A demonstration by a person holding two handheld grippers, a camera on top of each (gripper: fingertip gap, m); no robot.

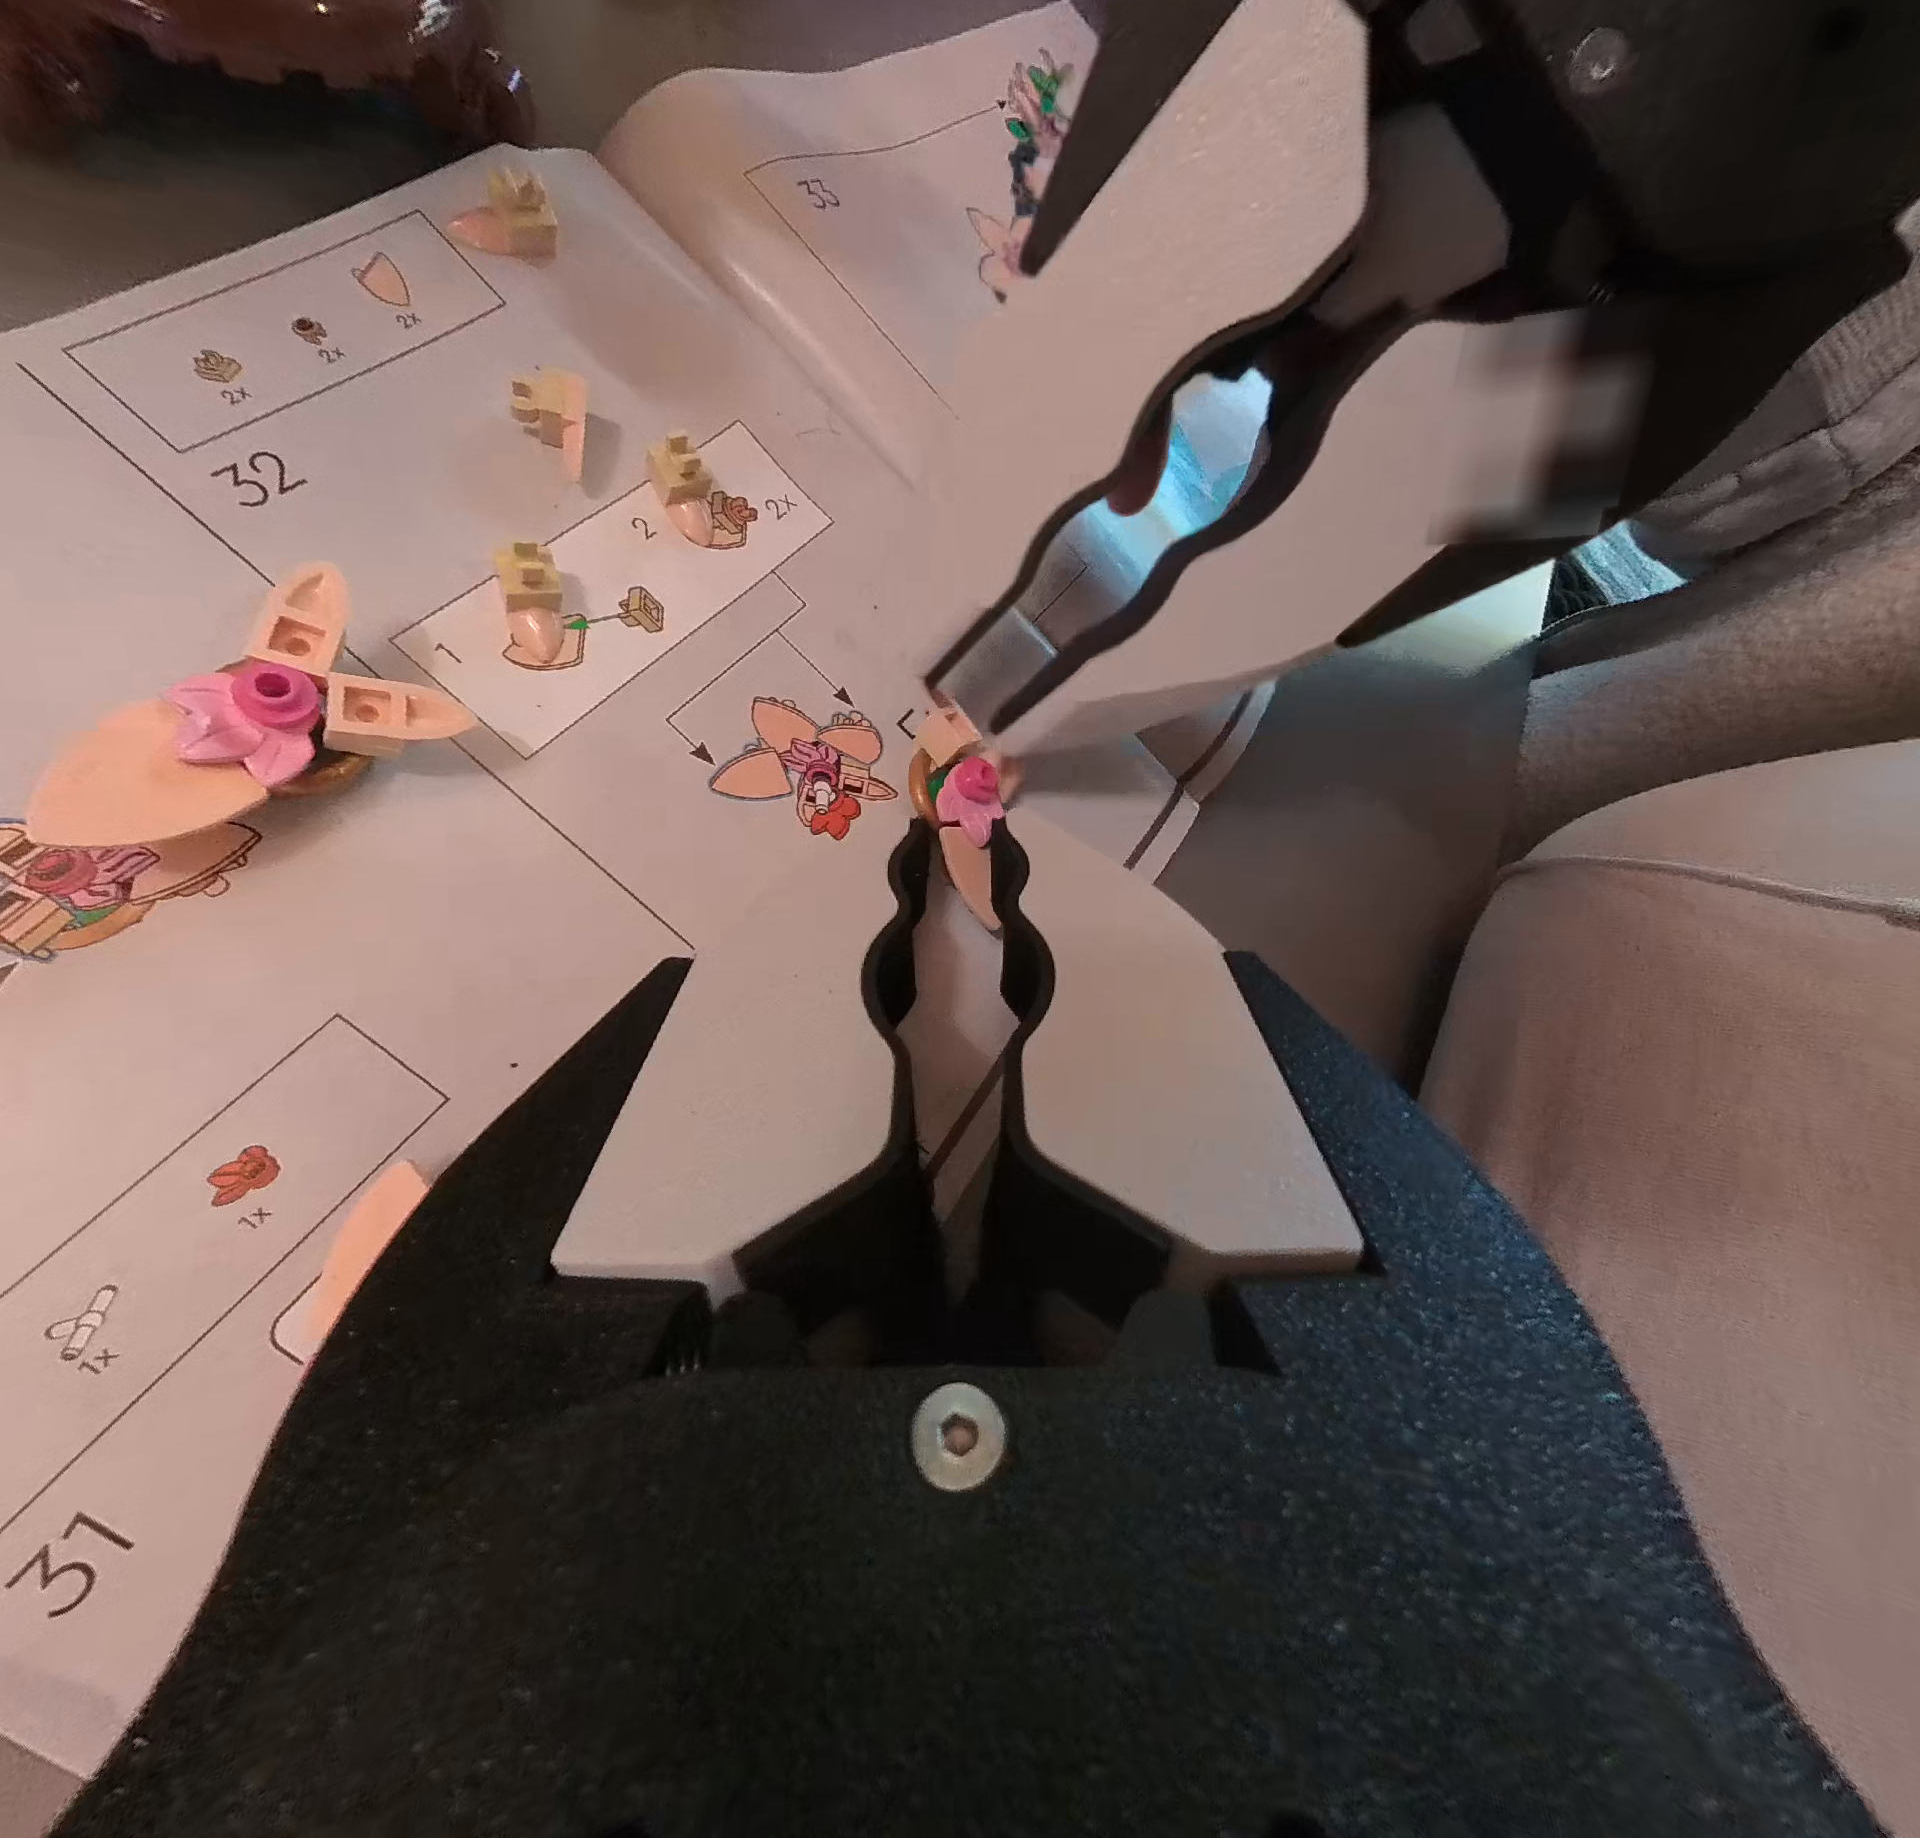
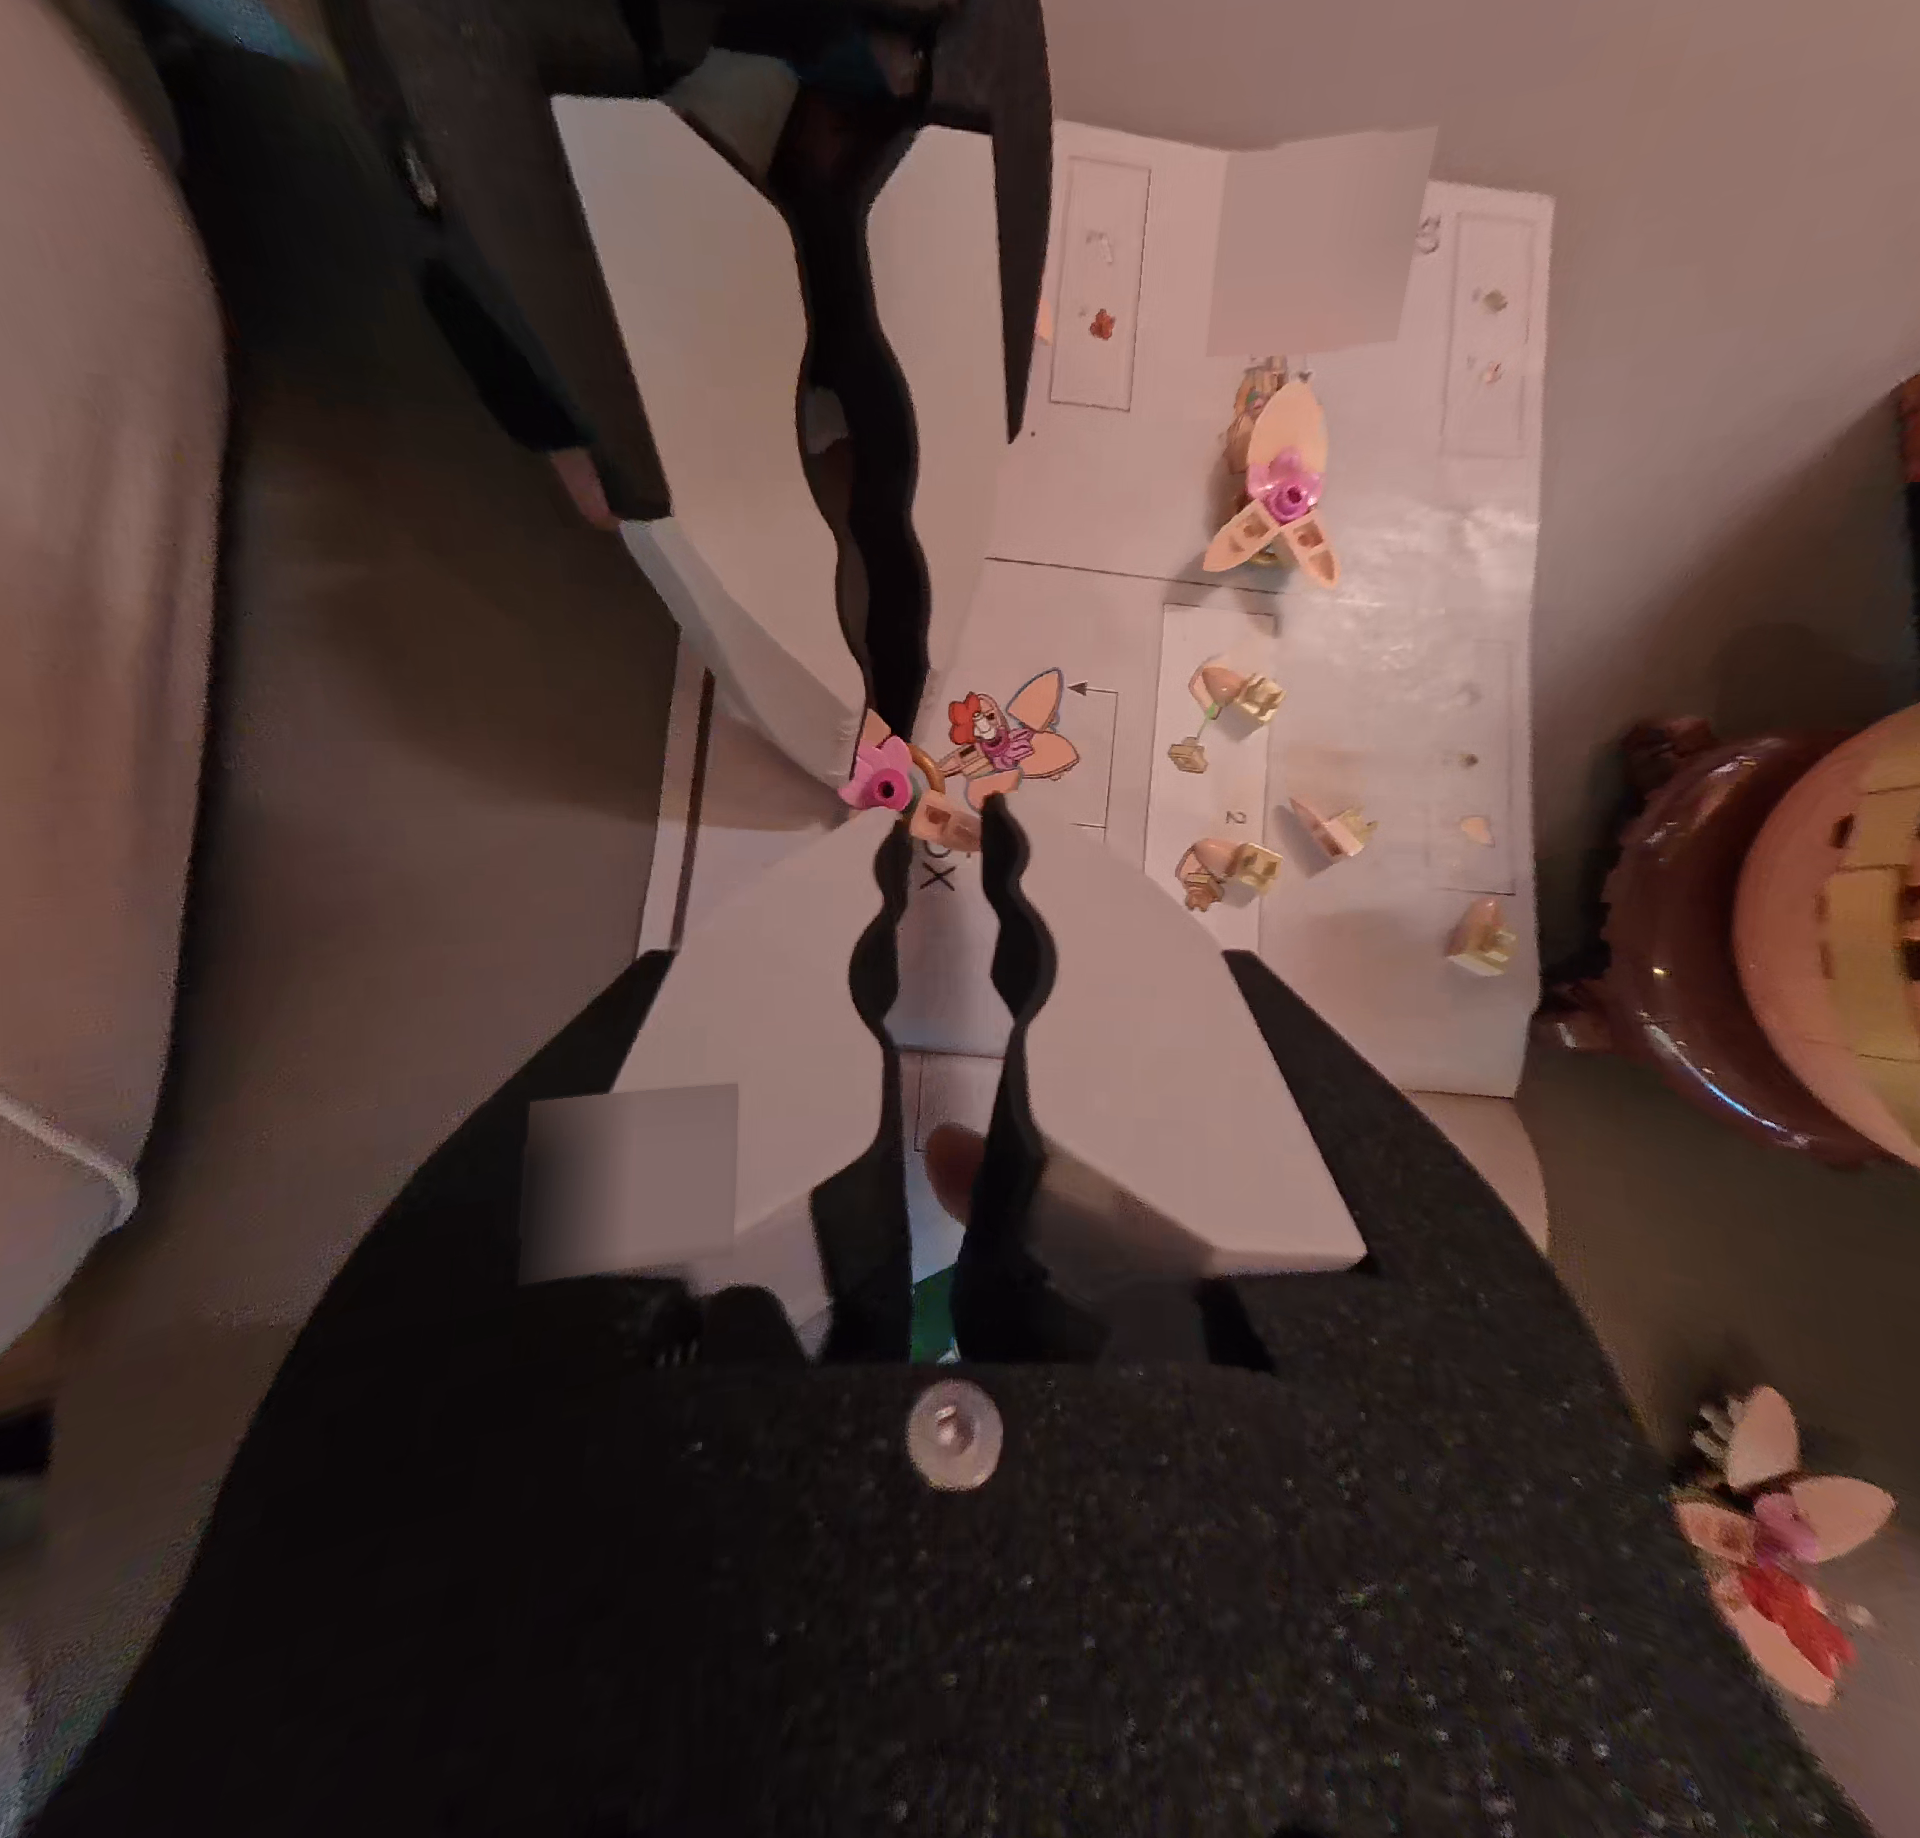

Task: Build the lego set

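Left claw (image 1: 961, 858) is clenched on the small flower sub-assembly (image 1: 968, 801): a peach petal sits pinched between its white fingertips (image 1: 1023, 869), with the magenta stud, pink leaf piece and gold ring just past the tips. Right claw (image 1: 971, 713) comes in from the upper right, tips closed on a small tan wedge piece (image 1: 948, 734) that touches the top of the same assembly. All of it hangs over the open paper instruction booklet (image 1: 520, 905) near its edge.

Right wrist view shows the same joint from the opposite side: right claw (image 2: 940, 822) grips the tan wedge (image 2: 943, 820) at its tips, and the left claw (image 2: 883, 723) comes down from above onto the pink flower part (image 2: 881, 772).

Left view only:
- a finished peach-petal flower with pink centre (image 1: 249, 718) lying on the booklet's left page
- four loose peach-and-tan petal units (image 1: 530, 604) on the step diagrams
- a dark brown glossy base (image 1: 260, 12) at the top left

Right view only:
- a round tan brick dome on that brown base (image 2: 1829, 936) at the right edge, off the booklet
- another built flower with a red piece (image 2: 1777, 1539) on the grey counter (image 2: 1714, 74), lower right, blurred
- a fingertip (image 2: 951, 1165) behind the right claw's fingers
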